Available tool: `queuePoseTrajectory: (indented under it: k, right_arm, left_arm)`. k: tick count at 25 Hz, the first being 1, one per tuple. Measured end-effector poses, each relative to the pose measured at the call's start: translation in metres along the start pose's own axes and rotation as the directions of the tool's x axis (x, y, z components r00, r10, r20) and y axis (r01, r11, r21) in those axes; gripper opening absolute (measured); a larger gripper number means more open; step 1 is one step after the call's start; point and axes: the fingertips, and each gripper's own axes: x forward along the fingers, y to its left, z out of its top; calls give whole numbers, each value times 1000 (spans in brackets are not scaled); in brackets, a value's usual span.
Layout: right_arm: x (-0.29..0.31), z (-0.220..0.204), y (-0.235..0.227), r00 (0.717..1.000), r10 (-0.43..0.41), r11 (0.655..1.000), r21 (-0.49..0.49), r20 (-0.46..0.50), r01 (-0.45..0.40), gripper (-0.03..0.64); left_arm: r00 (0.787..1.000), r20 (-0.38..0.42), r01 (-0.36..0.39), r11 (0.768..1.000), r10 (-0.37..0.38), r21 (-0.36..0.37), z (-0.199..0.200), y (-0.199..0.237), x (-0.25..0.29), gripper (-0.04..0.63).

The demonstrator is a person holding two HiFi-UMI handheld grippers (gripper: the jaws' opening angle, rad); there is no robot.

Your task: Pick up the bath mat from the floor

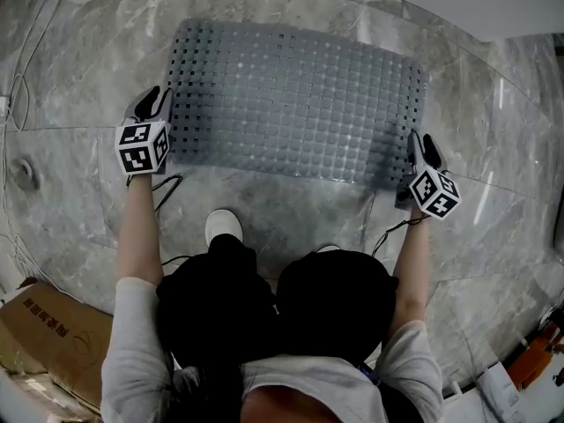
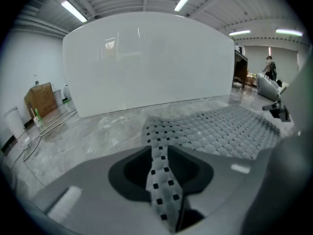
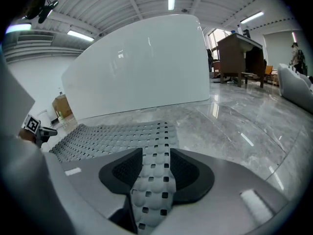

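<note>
Bath mat [image 1: 295,104] edges between parted left claw [image 1: 162,100], right claw [image 1: 416,144].

Bath mat [image 1: 291,104] near corners hidden by left gripper [image 1: 160,100] & right gripper [image 1: 416,144]; cardboard box [image 1: 44,333] cut off btm-left, head view

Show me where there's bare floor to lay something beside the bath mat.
Bare marble floor right of the bath mat, past the right claw, and left of it, past the left claw. Crowded at the near edge: the person's shoe; cardboard box lower left.
</note>
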Motion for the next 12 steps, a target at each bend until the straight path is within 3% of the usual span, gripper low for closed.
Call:
queuePoseTrajectory:
  k: [8,12]
  right_arm:
    - [9,-16,-12,999,-21,1000,-8,-48,20,196]
    - [14,-23,-13,997,-29,1000,-9,-66,28,211]
  left_arm:
    - [996,-82,-36,999,36,1,-27,7,17,124]
    - [993,-114,-20,1000,19,-9,-36,9,25,142]
